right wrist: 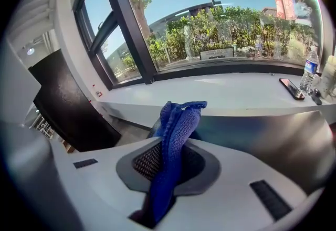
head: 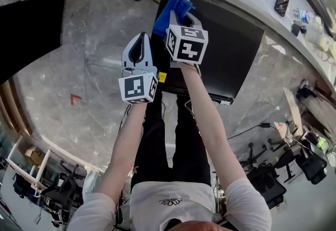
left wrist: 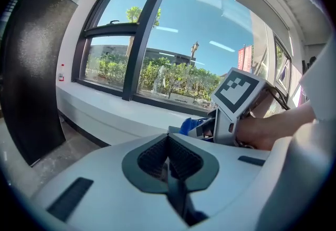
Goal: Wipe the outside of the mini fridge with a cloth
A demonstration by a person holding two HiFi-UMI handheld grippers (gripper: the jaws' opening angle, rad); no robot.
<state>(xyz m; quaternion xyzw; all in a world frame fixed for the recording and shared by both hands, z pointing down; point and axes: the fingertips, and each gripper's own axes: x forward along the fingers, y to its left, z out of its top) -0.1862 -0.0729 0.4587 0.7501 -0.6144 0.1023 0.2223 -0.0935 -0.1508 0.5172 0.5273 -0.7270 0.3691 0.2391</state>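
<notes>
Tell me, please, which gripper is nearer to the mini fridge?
Right. The right gripper, shut on the blue cloth, is over the top of the mini fridge, near its left edge. The left gripper, fingers shut on nothing, appears just beside that edge.
</notes>
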